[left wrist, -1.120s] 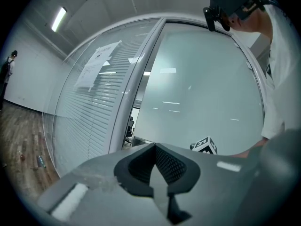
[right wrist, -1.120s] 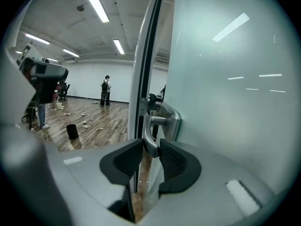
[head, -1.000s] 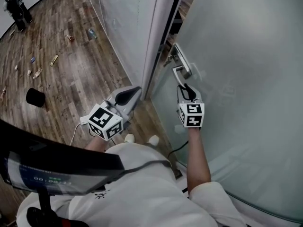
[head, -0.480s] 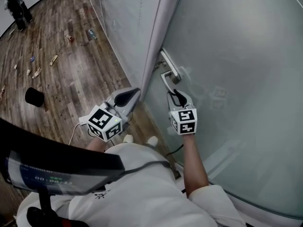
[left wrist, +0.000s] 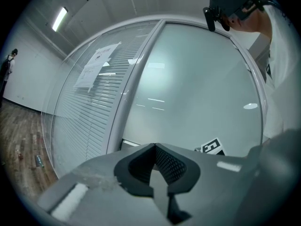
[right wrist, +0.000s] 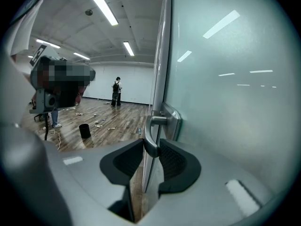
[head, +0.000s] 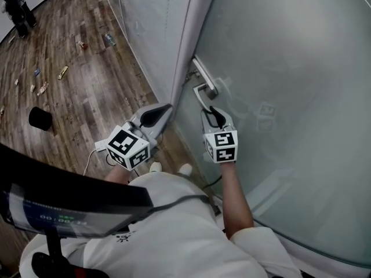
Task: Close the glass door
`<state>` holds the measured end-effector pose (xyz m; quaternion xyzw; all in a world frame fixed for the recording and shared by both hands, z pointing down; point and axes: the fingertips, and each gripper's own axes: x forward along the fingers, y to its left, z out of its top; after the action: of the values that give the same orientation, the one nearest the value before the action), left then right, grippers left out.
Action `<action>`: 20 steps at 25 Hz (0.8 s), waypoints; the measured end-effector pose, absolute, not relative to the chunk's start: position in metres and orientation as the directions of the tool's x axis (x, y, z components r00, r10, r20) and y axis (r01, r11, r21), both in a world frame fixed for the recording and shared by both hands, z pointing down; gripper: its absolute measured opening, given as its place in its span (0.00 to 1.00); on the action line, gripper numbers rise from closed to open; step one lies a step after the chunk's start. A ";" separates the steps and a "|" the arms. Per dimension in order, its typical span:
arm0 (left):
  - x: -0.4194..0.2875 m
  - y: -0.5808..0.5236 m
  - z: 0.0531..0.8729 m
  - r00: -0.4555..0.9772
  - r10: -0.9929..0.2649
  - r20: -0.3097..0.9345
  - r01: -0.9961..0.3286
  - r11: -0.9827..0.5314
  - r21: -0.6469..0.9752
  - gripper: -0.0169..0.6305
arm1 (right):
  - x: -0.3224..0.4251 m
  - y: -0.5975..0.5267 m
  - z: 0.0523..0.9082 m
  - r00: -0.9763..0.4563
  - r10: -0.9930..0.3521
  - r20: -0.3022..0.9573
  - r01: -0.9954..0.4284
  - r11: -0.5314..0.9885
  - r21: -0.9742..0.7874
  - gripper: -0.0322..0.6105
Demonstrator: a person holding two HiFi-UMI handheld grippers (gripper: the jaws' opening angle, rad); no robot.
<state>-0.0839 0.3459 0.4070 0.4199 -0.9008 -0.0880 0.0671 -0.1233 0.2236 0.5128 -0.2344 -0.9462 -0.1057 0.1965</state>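
The frosted glass door (head: 278,68) stands with its edge against the grey door post (head: 194,33). Its metal lever handle (head: 200,92) sits between the jaws of my right gripper (head: 211,110), which is shut on it. In the right gripper view the handle (right wrist: 151,135) hangs down between the two dark pads (right wrist: 176,161), which press its sides. My left gripper (head: 165,108) hovers left of the post, shut and holding nothing. In the left gripper view it (left wrist: 155,147) faces the door (left wrist: 197,88) and the post (left wrist: 134,84).
A glass wall with blinds (head: 145,28) runs left of the post. On the wood floor lie a black bin (head: 40,118) and scattered litter (head: 61,72). A person (head: 14,7) stands far off. My shoes (head: 185,168) are near the door's foot.
The door has swung left and the gap beside the post has closed. My right gripper moved left with the handle. The left gripper stayed where it was.
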 end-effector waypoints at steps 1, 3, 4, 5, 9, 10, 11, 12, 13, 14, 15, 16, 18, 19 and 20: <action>-0.084 0.344 0.406 -0.635 -0.771 0.046 -0.748 0.628 0.215 0.03 | -0.122 0.224 0.512 -0.815 0.399 0.420 0.481 0.870 0.107 0.22; -0.084 0.338 0.403 -0.627 -0.778 0.043 -0.755 0.620 0.214 0.03 | -0.121 0.224 0.510 -0.818 0.393 0.419 0.473 0.875 0.102 0.23; -0.085 0.336 0.401 -0.623 -0.781 0.040 -0.759 0.616 0.212 0.03 | -0.120 0.224 0.509 -0.818 0.392 0.421 0.472 0.876 0.101 0.23; -0.086 0.334 0.399 -0.620 -0.784 0.037 -0.762 0.612 0.210 0.03 | -0.120 0.224 0.508 -0.815 0.393 0.425 0.475 0.874 0.104 0.24; -0.090 0.330 0.392 -0.614 -0.789 0.025 -0.769 0.606 0.203 0.03 | -0.116 0.226 0.504 -0.811 0.385 0.439 0.481 0.868 0.126 0.25; -0.091 0.329 0.391 -0.614 -0.789 0.022 -0.770 0.605 0.202 0.03 | -0.114 0.225 0.501 -0.817 0.381 0.433 0.475 0.870 0.133 0.26; -0.091 0.328 0.389 -0.613 -0.790 0.020 -0.771 0.604 0.201 0.03 | -0.112 0.223 0.497 -0.825 0.377 0.421 0.469 0.872 0.139 0.26; -0.092 0.327 0.388 -0.613 -0.790 0.017 -0.772 0.603 0.200 0.03 | -0.110 0.222 0.491 -0.834 0.375 0.405 0.462 0.875 0.142 0.26; -0.092 0.326 0.386 -0.612 -0.791 0.015 -0.773 0.602 0.199 0.03 | -0.108 0.221 0.483 -0.841 0.376 0.389 0.457 0.878 0.140 0.26; -0.093 0.325 0.385 -0.612 -0.791 0.013 -0.774 0.602 0.198 0.03 | -0.106 0.220 0.476 -0.846 0.381 0.373 0.454 0.881 0.131 0.26; -0.093 0.324 0.383 -0.612 -0.791 0.011 -0.774 0.601 0.198 0.03 | -0.104 0.220 0.468 -0.850 0.387 0.357 0.452 0.884 0.117 0.26; -0.094 0.323 0.382 -0.611 -0.791 0.009 -0.775 0.601 0.197 0.03 | -0.101 0.219 0.462 -0.853 0.393 0.342 0.450 0.888 0.101 0.26; -0.095 0.320 0.380 -0.608 -0.794 0.006 -0.778 0.597 0.196 0.03 | -0.098 0.217 0.450 -0.861 0.400 0.314 0.442 0.894 0.073 0.26; -0.097 0.319 0.378 -0.606 -0.795 0.005 -0.780 0.595 0.195 0.03 | -0.097 0.217 0.445 -0.865 0.402 0.300 0.439 0.896 0.064 0.26; -0.099 0.318 0.377 -0.605 -0.796 0.003 -0.781 0.594 0.195 0.03 | -0.097 0.217 0.438 -0.868 0.407 0.284 0.438 0.897 0.054 0.26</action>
<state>-0.0986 0.3179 0.3768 0.4422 -0.8916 -0.0869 0.0449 -0.0968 0.2173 0.4383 -0.2188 -0.9647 -0.0585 0.1342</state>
